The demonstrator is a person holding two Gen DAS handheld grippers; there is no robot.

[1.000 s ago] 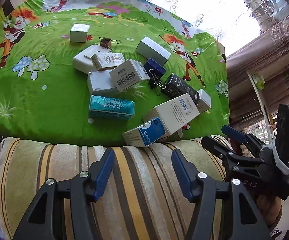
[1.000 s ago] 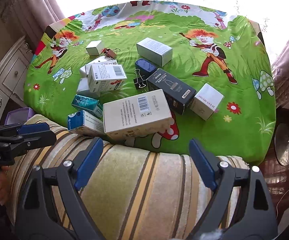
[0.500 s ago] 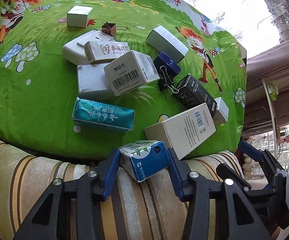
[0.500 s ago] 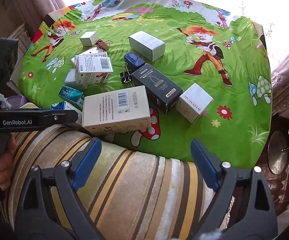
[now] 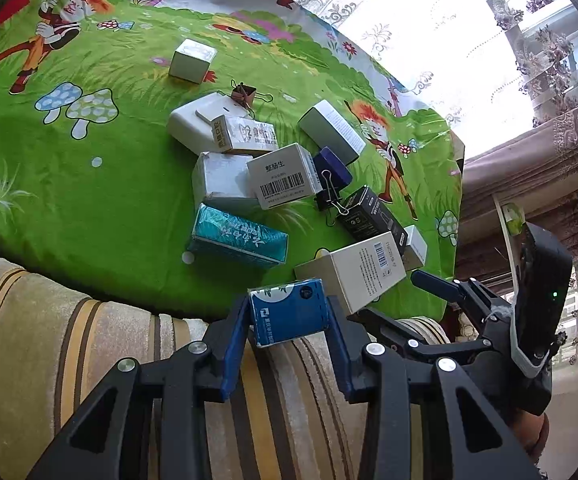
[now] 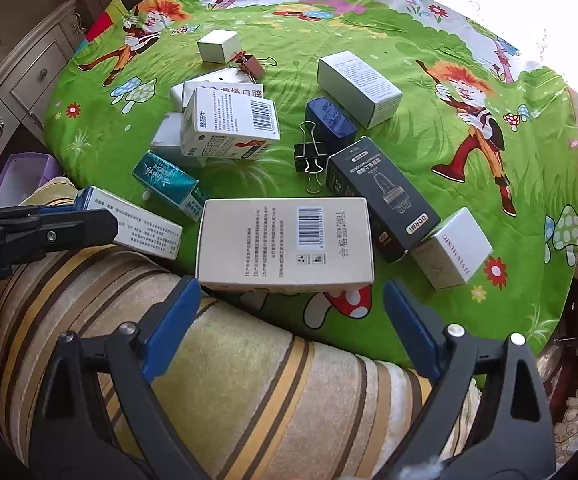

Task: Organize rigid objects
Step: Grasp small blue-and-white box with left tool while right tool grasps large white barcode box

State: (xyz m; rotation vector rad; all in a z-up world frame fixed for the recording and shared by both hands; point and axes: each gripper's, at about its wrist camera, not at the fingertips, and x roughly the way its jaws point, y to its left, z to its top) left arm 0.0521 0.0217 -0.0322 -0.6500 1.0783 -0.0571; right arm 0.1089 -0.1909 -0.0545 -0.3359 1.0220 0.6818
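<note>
Left gripper (image 5: 287, 320) closing on blue-and-white carton (image 5: 287, 312) at near table edge, long axis pointing away; right gripper (image 6: 289, 320) opening, empty, just short of large white box (image 6: 285, 240).

Round tabletop (image 6: 429, 152) under green cartoon cloth, strewn with boxes (image 6: 285, 244), two binder clips (image 6: 309, 156).

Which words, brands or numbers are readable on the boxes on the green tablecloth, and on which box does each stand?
"DORMI": black rectangular carton.
"JYYIN MUSIC": small white cardboard box.
"整肠生": white barcoded box.
"合格 R2472511 20240726": large cream flat box.
Fine print on every box, and the barcode digits, are too small to read.
</note>
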